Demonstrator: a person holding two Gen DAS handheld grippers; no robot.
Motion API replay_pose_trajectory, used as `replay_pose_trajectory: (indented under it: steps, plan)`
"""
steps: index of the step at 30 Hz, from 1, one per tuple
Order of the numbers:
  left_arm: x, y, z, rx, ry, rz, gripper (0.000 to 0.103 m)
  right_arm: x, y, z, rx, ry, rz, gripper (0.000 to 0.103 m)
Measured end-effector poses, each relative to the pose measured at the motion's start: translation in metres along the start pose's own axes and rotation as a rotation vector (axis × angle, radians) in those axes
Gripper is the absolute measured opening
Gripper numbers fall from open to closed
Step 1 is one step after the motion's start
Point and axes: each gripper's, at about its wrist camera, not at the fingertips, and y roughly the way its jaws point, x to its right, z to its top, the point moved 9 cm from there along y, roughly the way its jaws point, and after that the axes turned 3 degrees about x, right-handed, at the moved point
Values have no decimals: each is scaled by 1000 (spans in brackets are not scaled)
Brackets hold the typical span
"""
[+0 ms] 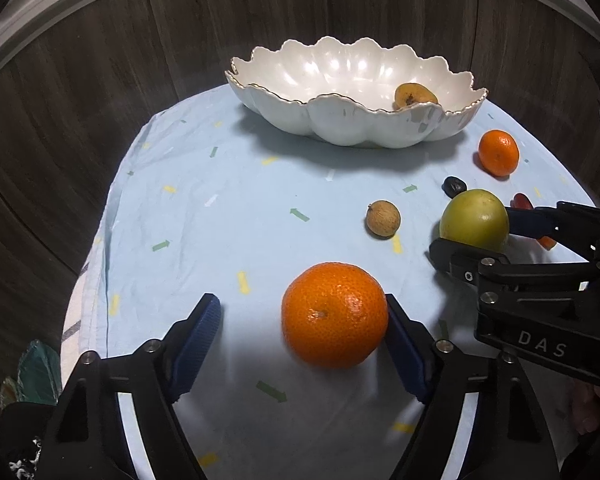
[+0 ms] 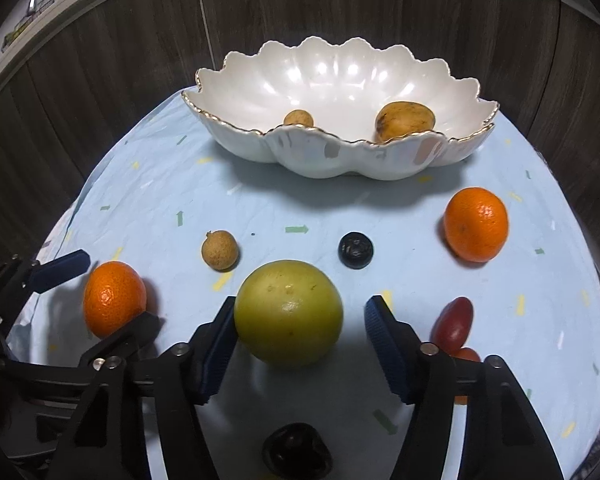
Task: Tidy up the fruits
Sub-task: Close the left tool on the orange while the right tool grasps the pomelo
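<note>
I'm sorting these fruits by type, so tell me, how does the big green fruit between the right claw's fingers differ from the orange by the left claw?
The green fruit is yellow-green and smooth; the orange is bright orange and pebbled. The green fruit is larger. One finger touches the green fruit's left side, one touches the orange's right. Both are round, rest on the blue cloth, outside the white bowl.

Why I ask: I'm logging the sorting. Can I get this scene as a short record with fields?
bowl: white scalloped ceramic bowl, holding yellow-brown oval fruit, small tan fruit
left gripper: open, fingers around round orange mandarin
right gripper: open, fingers around round yellow-green fruit
loose on blue cloth: second orange mandarin, small brown round fruit, dark berry
</note>
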Motion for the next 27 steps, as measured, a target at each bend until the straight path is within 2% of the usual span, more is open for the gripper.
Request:
replay_pose_trajectory:
  steps: [4,7,13,27]
  plan:
    - [4,1,0,-2,6,-12,70,-7,-1,0,11,-16,17,50]
    - [6,1,0,3,11,-19,65,-6,-2,0,15,-13,21,50]
    - [15,-2,1,15,40,-44,45,-5,-3,1,12,1,27,50]
    - [14,-9,1,30,29,-35,44,4,-18,7,43,-4,-22,50]
